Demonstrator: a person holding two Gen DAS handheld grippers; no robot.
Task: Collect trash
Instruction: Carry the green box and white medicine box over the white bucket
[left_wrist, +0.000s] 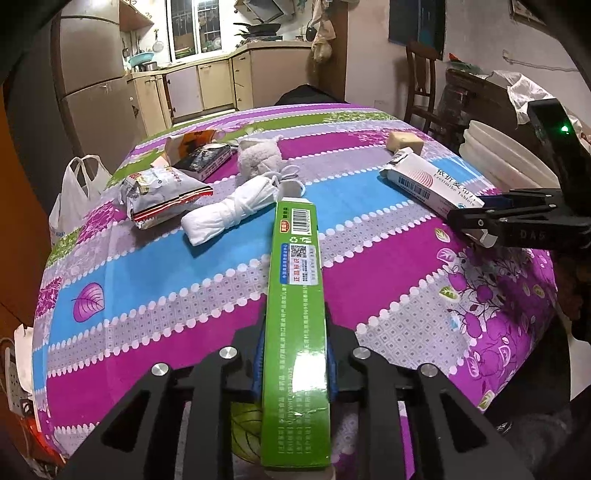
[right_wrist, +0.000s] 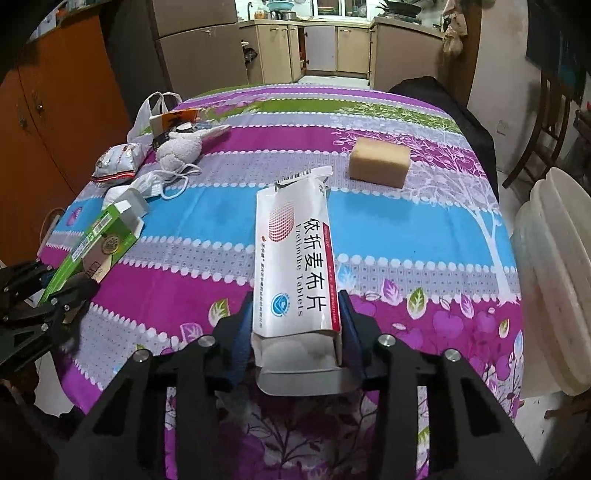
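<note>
A bench (right_wrist: 424, 229) draped in a purple, blue and green patterned cloth fills both views, with kitchen cabinets beyond it and a white tub (right_wrist: 554, 295) standing just off its right edge. Scattered across the far left of the cloth lie a crumpled snack bag (left_wrist: 162, 192), a rolled white face mask (left_wrist: 229, 210), a small plush toy (left_wrist: 258, 155) and an opened carton (left_wrist: 195, 147); a tan sponge block (right_wrist: 380, 162) sits apart on the far right. A white plastic bag (left_wrist: 74, 192) hangs off the bench's left side. The left tool (left_wrist: 293, 365) is clamped on a long green box (left_wrist: 295, 288), its long axis running straight out ahead between the fingers and lifted above the cloth. The right tool (right_wrist: 295, 339) grips a white tablet box (right_wrist: 295, 258) by its open near end, that box likewise pointing away along the fingers. With both hands loaded, the next move likely turns on the drop-off: the plastic bag lies to the left, nearer the left hand, while the tub stands nearer the right hand. Which one serves as the bin cannot be told.
</note>
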